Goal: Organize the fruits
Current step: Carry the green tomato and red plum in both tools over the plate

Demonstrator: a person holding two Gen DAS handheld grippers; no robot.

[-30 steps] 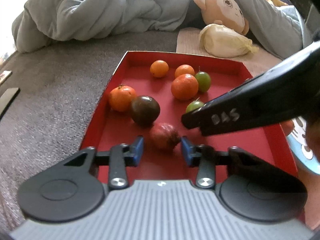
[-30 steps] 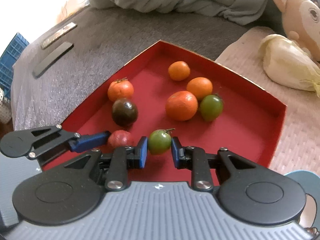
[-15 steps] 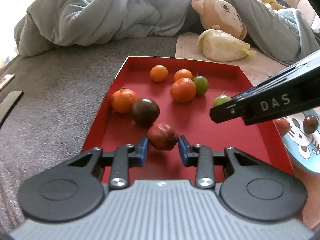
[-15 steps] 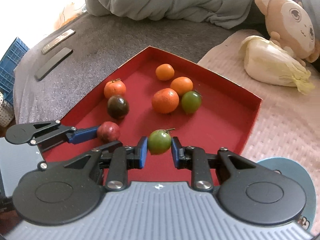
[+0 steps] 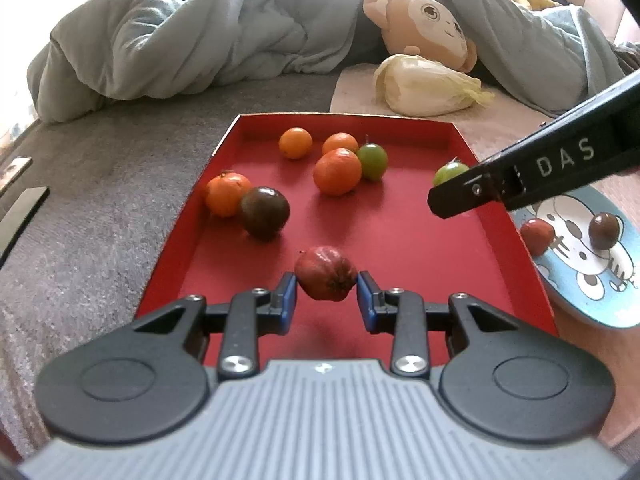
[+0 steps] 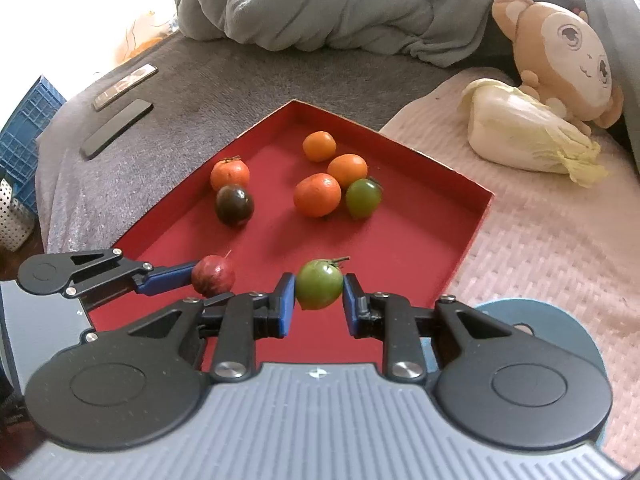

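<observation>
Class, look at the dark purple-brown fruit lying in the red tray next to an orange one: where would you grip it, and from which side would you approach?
Grip the dark fruit across its round middle, coming from above. The orange fruit sits tight against its far side, so I would set the fingers on the two flanks that stay free.

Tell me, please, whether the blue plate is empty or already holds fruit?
Not empty: the blue plate already holds a red fruit and a dark fruit, seen in the left wrist view.
</observation>
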